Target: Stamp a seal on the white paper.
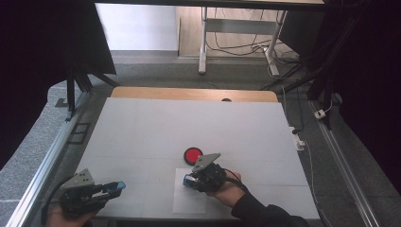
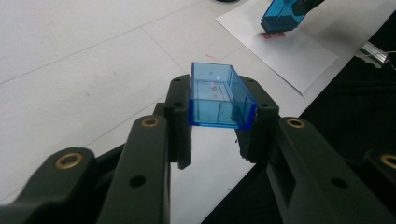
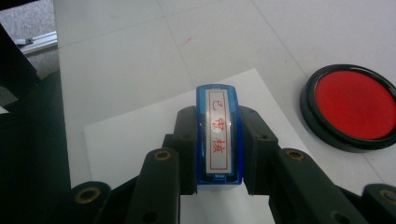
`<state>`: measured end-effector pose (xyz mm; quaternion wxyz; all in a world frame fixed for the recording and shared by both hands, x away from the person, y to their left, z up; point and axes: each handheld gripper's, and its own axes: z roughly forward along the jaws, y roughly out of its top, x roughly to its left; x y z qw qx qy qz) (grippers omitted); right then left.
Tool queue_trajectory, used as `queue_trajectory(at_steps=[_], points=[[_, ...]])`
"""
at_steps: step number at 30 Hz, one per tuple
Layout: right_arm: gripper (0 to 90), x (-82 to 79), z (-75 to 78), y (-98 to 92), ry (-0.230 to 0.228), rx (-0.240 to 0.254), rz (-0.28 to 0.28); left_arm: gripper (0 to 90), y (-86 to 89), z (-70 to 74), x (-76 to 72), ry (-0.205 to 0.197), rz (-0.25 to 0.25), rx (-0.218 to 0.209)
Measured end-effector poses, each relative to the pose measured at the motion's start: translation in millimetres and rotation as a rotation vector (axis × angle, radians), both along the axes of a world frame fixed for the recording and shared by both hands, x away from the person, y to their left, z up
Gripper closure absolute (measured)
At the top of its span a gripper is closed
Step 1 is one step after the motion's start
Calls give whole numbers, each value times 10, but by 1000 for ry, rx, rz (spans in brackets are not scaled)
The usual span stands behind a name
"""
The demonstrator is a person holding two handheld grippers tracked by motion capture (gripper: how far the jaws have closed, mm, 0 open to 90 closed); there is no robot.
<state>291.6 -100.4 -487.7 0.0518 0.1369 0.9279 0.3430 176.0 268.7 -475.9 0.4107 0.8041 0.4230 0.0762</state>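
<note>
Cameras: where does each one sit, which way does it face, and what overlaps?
High view: above the person's table edge, looking forward and down; left gripper, right gripper, both hands.
Left gripper view: on the left gripper, looking along its jaws, shut on a clear blue cap.
Right gripper view: on the right gripper, jaws shut on a blue stamp, red ink pad beside.
Shared: white paper sheet.
</note>
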Motion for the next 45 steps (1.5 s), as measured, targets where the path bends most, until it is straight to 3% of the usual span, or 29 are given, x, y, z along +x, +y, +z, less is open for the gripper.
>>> queue_trajectory(at_steps=[17, 32, 45], points=[[708, -1, 243, -167, 9, 104, -32, 680, -2, 0, 1, 2, 3, -1], [708, -18, 490, -344, -29, 223, -60, 680, 10, -2, 7, 7, 7, -10], [708, -48, 598, -406, -51, 279, -54, 680, 6, -3, 10, 12, 4, -11]])
